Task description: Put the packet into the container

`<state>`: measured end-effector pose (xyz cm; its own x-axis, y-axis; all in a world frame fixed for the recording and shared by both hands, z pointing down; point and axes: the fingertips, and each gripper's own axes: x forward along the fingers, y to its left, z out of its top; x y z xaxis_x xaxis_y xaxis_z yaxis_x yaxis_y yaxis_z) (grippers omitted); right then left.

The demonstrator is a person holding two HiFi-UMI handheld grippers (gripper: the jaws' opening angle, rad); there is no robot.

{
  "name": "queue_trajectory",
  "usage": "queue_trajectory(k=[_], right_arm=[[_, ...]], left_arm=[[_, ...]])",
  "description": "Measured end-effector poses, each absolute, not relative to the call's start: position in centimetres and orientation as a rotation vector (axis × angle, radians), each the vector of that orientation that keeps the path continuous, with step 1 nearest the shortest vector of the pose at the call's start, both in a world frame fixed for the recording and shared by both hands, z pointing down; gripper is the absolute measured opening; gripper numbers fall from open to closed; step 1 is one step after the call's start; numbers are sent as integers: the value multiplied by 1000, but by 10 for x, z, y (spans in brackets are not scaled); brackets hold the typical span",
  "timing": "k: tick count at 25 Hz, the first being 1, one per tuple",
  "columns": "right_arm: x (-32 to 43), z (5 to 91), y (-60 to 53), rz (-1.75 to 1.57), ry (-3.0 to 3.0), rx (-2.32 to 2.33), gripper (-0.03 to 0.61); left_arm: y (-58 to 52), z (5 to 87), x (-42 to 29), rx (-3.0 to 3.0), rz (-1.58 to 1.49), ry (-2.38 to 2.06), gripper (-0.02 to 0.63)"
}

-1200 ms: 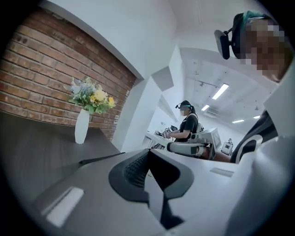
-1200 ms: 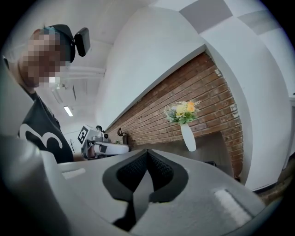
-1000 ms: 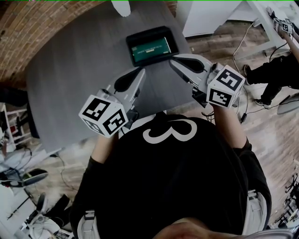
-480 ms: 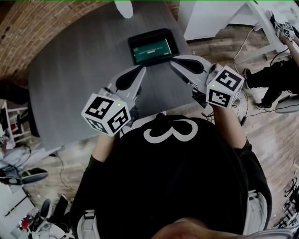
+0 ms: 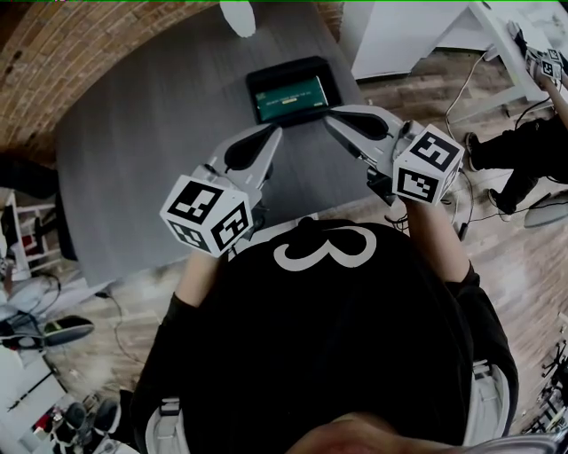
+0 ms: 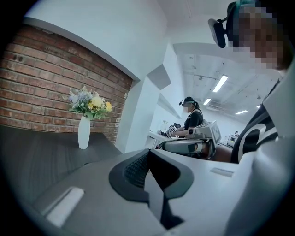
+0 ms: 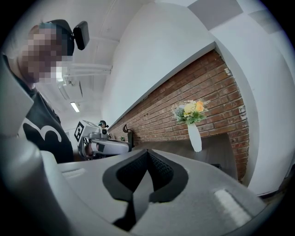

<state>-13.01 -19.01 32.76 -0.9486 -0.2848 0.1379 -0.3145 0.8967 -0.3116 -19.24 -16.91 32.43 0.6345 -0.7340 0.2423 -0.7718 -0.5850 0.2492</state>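
Shirt (image 5: 328, 328) first, black with a white figure on it (the person's own, filling the bottom of the head view). Just beyond it, at eleven o'clock, the left hand-held gripper (image 5: 269, 135) points over the grey worktop (image 5: 142, 151), its jaws pressed together with nothing between them. At one o'clock the right hand-held gripper (image 5: 332, 116) is likewise closed and empty. Ahead of both tips, at twelve o'clock, sits the black container (image 5: 288, 73), with the green packet (image 5: 289, 97) lying flat inside it. Farther on at twelve o'clock a white vase (image 5: 237, 14) of flowers (image 6: 90, 102) stands before a brick wall (image 5: 80, 35).
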Motion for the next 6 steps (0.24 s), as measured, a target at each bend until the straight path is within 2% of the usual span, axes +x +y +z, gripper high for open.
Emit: queue_trajectory(k=[6], right_arm=[[-131, 323, -190, 508, -2976, 466, 0]], left_arm=[[-169, 320, -191, 2538, 176, -1204, 16]])
